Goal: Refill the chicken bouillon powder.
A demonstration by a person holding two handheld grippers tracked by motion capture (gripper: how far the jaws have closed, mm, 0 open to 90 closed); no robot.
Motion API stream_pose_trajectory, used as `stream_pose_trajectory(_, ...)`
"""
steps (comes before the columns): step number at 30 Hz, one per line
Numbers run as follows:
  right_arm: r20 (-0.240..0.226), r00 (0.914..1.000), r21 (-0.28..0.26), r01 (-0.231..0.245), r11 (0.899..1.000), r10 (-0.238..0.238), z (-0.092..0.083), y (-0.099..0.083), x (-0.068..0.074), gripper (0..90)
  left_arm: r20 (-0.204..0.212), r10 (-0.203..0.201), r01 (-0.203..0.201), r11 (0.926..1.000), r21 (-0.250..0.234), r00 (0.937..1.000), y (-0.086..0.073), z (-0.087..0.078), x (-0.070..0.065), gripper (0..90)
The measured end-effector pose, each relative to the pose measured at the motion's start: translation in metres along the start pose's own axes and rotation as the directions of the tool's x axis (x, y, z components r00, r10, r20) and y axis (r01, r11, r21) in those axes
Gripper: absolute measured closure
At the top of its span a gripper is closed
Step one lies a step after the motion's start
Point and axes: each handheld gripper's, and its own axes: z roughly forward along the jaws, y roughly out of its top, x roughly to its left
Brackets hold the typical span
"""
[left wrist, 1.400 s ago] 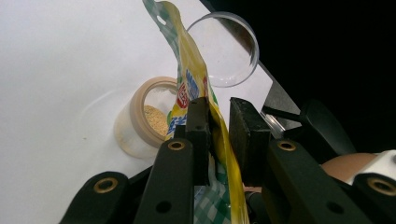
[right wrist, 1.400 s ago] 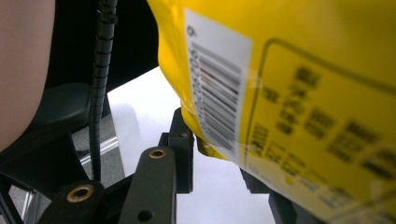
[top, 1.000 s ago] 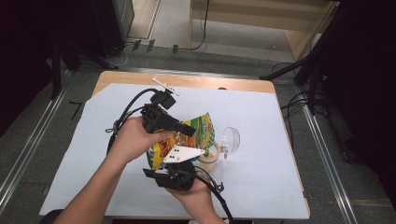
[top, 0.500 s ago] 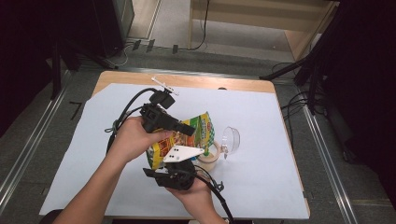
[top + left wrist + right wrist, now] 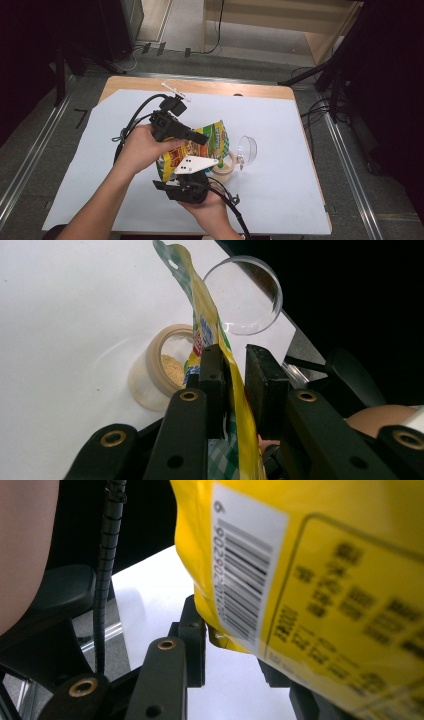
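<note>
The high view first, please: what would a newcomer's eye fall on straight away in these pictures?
A bright yellow and green snack bag stands out mid-table on the white sheet, held tilted between the left gripper and the right gripper. Its top corner leans over a small open container with pale granules inside. A clear lid lies just beside it.

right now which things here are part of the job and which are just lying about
In the job:
- yellow snack bag, held by left tongs and right tongs
- small tub with crumbs in it, under the bag's mouth

Lying about:
- clear lid beside the tub
- white sheet over the table
- cables on the floor
</note>
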Motion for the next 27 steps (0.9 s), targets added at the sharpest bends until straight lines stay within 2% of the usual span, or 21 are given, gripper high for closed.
stream_pose_trajectory(13, -0.001, 1.0, 0.007, 0.005, 1.0, -0.005, -0.0001, 0.0003, -0.0011, 69.7, -0.003, -0.002, 0.002, 1.0, -0.005, 1.0, -0.0001, -0.0009, 0.0012, 78.7)
stream_pose_trajectory(20, 0.002, 1.0, 0.003, 0.006, 1.0, -0.006, 0.0002, 0.0022, 0.0005, 66.1, -0.015, -0.007, 0.007, 0.9999, -0.012, 0.9999, -0.0013, -0.0036, 0.003, 78.8)
stream_pose_trajectory(27, 0.004, 0.9999, 0.006, 0.011, 1.0, -0.011, 0.0007, 0.0023, 0.0008, 68.7, -0.019, -0.005, 0.004, 0.9999, -0.015, 0.9998, -0.0024, -0.0045, 0.0022, 78.8)
